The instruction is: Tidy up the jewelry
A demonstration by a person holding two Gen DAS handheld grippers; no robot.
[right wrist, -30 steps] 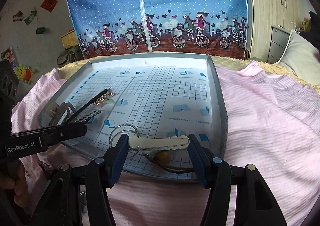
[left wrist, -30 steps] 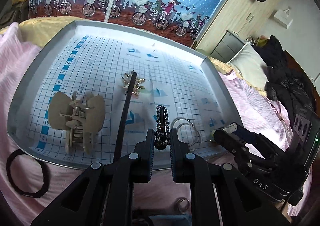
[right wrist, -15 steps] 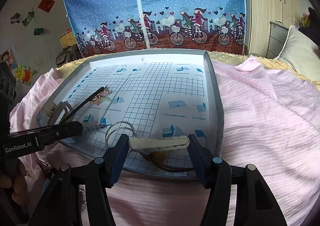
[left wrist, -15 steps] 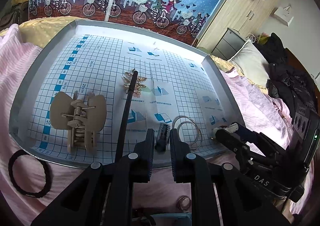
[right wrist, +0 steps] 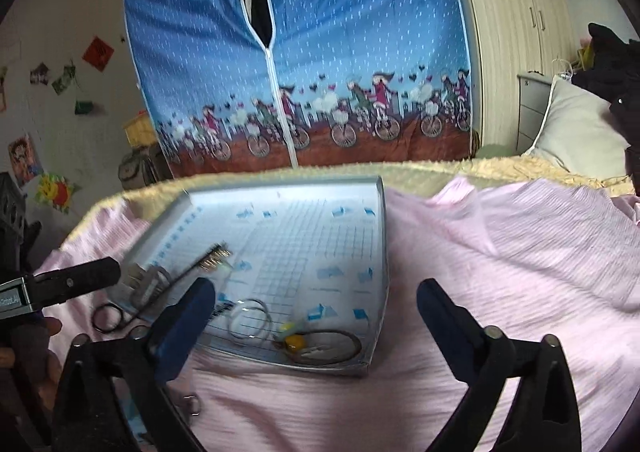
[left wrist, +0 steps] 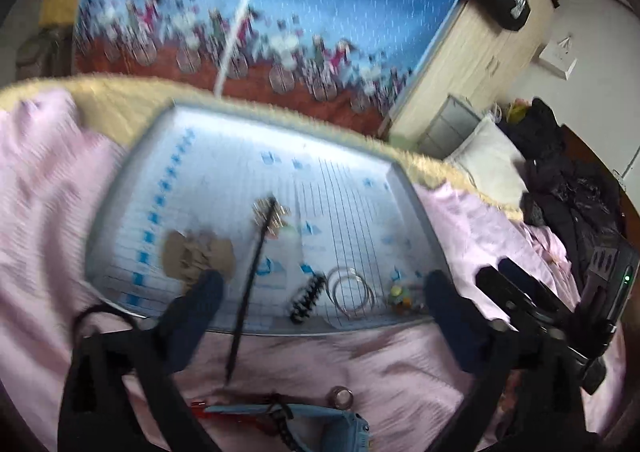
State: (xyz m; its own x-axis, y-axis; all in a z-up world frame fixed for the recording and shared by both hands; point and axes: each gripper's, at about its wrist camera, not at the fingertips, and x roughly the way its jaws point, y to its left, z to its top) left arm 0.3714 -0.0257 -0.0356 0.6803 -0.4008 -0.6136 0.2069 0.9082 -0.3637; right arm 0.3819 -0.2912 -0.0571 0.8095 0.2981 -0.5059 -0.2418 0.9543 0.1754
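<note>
Left wrist view, motion-blurred: shows the jewelry mostly gathered inside the grey metal tray lined with blue grid paper (left wrist: 416,212). Along the tray's 6 o'clock edge, side by side: a black ridged hair clip (left wrist: 307,298), a pair of thin silver hoops (left wrist: 352,292) and a small yellowish beaded piece (left wrist: 400,294). At 8 o'clock, a beige plastic claw clip (left wrist: 198,258). Near centre, a long black hair stick with a gold ornament (left wrist: 256,272), its tail overhanging the 6 o'clock rim onto the pink bedsheet (left wrist: 460,220).

Outside the tray at 7 o'clock, a black elastic hair tie (left wrist: 98,307); further out toward 6, a small metal ring (left wrist: 340,396) on the sheet.

Judged well along but unfinished: tie and ring probably left to bring in, stick to straighten.

Left gripper (left wrist: 324,312) spread wide, gripping nothing, above the near rim. Right gripper (right wrist: 314,304) likewise wide and empty, near the 5 o'clock corner by a brown cord loop (right wrist: 332,348).
</note>
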